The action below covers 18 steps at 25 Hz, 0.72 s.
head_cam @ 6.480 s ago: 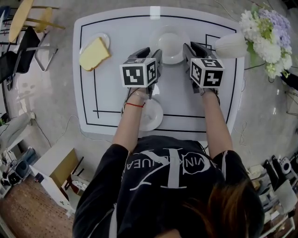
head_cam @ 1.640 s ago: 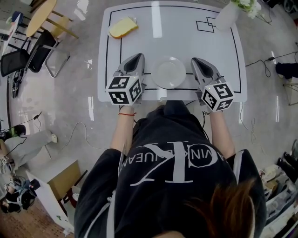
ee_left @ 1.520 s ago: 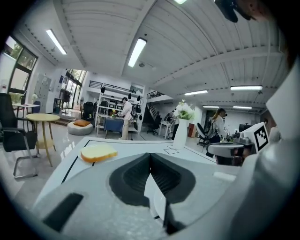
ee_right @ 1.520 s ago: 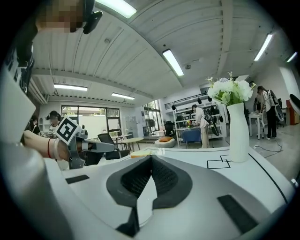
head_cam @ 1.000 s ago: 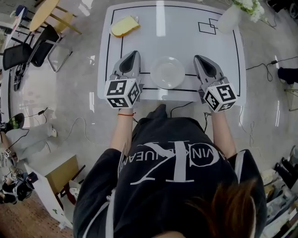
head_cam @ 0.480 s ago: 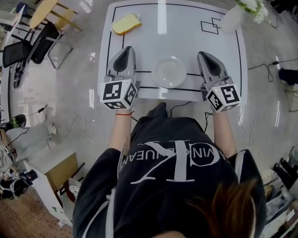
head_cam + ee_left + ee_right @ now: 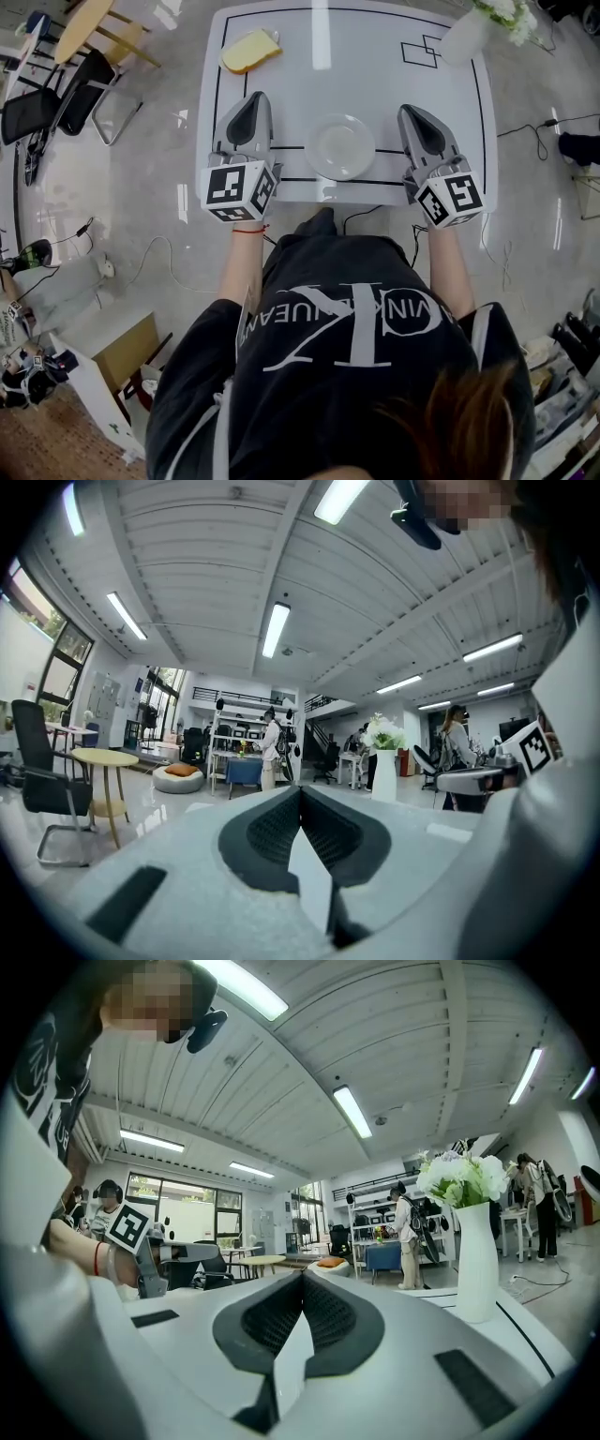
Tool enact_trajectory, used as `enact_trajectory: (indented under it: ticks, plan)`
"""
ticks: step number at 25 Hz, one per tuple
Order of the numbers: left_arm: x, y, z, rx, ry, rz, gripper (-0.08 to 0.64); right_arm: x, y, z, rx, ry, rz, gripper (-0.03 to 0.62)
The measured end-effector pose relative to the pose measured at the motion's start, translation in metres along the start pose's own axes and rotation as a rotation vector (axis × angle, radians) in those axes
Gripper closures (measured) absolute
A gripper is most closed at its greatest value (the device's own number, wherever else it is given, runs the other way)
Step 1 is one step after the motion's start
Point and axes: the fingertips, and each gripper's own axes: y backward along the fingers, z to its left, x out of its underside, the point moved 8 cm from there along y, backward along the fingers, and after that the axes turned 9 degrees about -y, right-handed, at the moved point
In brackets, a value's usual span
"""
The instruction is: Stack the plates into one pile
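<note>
Between the two tongs, on the white surface (image 7: 347, 56), sits what looks like a single pile of plates (image 7: 340, 147). It is close to the near edge and about equally near either hand (round, so no long axis to mind). Left tongs (image 7: 251, 101) and right tongs (image 7: 412, 114) flank it, both clenched on nothing. Only the head view shows the plates. Both gripper views look level above them, the right one catching the vase (image 7: 476, 1251) beyond its tips.

Black short-sleeved T-shirt (image 7: 281, 412), large white lettering (image 7: 349, 330) across it, thin red bracelet (image 7: 247, 230) at left wrist, brown hair (image 7: 459, 422)
</note>
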Motion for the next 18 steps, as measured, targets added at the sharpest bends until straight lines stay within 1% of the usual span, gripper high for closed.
enact_trajectory:
  ticks: [5, 18]
  plan:
    - [0.0, -0.002, 0.002, 0.003, -0.011, 0.002, 0.552, 0.0, -0.002, -0.001, 0.003, -0.009, -0.012, 0.592]
    - [0.005, 0.001, 0.011, 0.0, -0.004, 0.016, 0.552, 0.004, -0.01, 0.006, -0.012, -0.014, -0.007, 0.592]
